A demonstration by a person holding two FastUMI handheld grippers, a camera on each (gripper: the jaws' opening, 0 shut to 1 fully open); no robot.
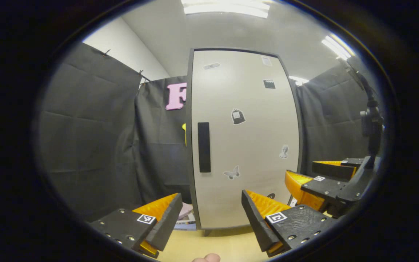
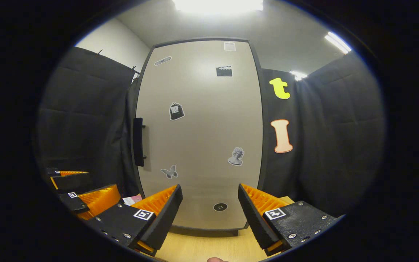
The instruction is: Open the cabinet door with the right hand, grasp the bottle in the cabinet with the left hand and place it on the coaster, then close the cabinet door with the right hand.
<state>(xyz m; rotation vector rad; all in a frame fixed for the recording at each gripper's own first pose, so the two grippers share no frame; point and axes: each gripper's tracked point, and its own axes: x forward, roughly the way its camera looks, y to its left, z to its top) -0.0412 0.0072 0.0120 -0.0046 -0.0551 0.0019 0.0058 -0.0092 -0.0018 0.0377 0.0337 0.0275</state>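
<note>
The tall pale-grey cabinet door [image 1: 244, 138], dotted with small stickers, stands closed on the light wooden tabletop [image 1: 224, 243], its black vertical bar handle [image 1: 204, 147] at the door's left edge; the bottle and coaster cannot be seen. In the left gripper view the left gripper [image 1: 209, 214] hangs wide open and empty just before the door's lower part, with the right gripper [image 1: 313, 182] to its right. In the right gripper view that right gripper [image 2: 209, 211] is likewise spread wide, holding nothing, facing the door's lower middle, the handle off to its left.

Cabinet [image 1: 246, 145] on wooden table [image 1: 224, 243]
</note>
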